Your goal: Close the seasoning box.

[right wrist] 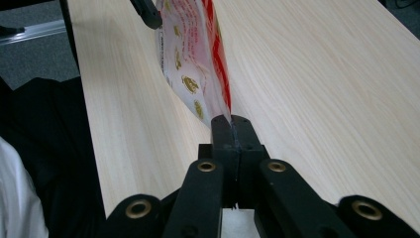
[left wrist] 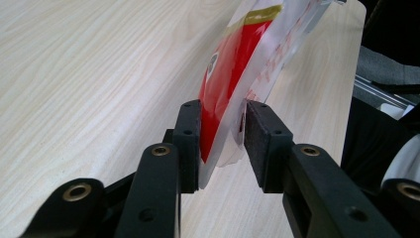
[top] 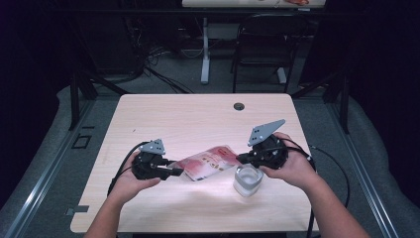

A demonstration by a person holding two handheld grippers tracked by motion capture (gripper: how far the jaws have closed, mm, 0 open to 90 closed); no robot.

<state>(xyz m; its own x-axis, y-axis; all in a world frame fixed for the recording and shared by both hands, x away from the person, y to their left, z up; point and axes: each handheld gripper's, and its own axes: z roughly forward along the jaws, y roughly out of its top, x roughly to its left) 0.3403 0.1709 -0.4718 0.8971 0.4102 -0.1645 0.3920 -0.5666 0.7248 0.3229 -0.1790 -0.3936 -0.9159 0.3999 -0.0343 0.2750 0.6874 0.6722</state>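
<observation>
Over the pale wooden counter, near its front edge, a red-and-white printed pouch hangs stretched between the two tools, clear of the surface. At the left, the left tool reaches in from the person's left hand; in the left gripper view its jaws stand partly apart with the pouch's corner between them, one pad lying against the red face, the other pad a little off the film, so nothing is pinched there. Moving right, the pouch slopes up slightly toward the right tool. In the right gripper view that tool's jaws are pressed tight together on the pouch's edge, and the bag runs away from them on edge toward the far tool. Just in front of the right hand a small clear glass jar stands upright on the counter, below the pouch's right end and apart from it
</observation>
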